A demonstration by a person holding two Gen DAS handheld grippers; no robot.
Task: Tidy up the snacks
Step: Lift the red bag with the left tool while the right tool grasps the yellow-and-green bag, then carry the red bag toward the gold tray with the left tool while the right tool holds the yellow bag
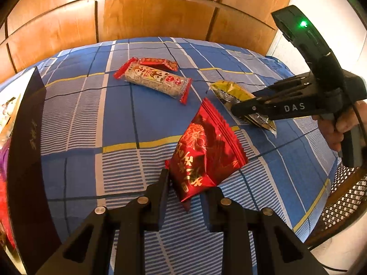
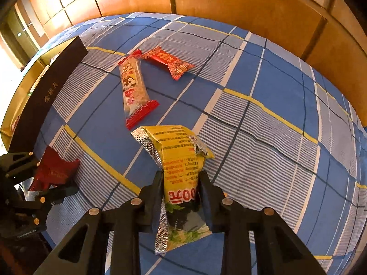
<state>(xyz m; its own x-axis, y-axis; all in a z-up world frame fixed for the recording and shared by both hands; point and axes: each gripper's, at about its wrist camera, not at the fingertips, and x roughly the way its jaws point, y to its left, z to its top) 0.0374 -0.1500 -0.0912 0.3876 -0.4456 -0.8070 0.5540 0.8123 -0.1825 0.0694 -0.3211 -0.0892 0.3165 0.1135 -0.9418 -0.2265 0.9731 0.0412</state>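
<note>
My left gripper [image 1: 187,183] is shut on a red foil snack packet [image 1: 206,153] and holds it above the blue checked cloth; the gripper shows at the left of the right wrist view [image 2: 57,178], with the red packet [image 2: 55,171] in it. My right gripper [image 2: 181,178] is shut on a yellow snack packet [image 2: 179,151]; it shows in the left wrist view [image 1: 243,110] gripping the yellow packet [image 1: 231,90]. A clear rice bar with red ends [image 1: 156,80] [image 2: 134,89] and a small red candy packet [image 1: 160,63] [image 2: 169,63] lie on the cloth further back.
A dark box [image 1: 27,151] [image 2: 48,89] with snacks inside stands at the left edge. The blue checked cloth [image 1: 91,114] covers the surface. Wooden wall panels [image 1: 149,16] stand behind. A cane chair [image 1: 344,197] is at the right.
</note>
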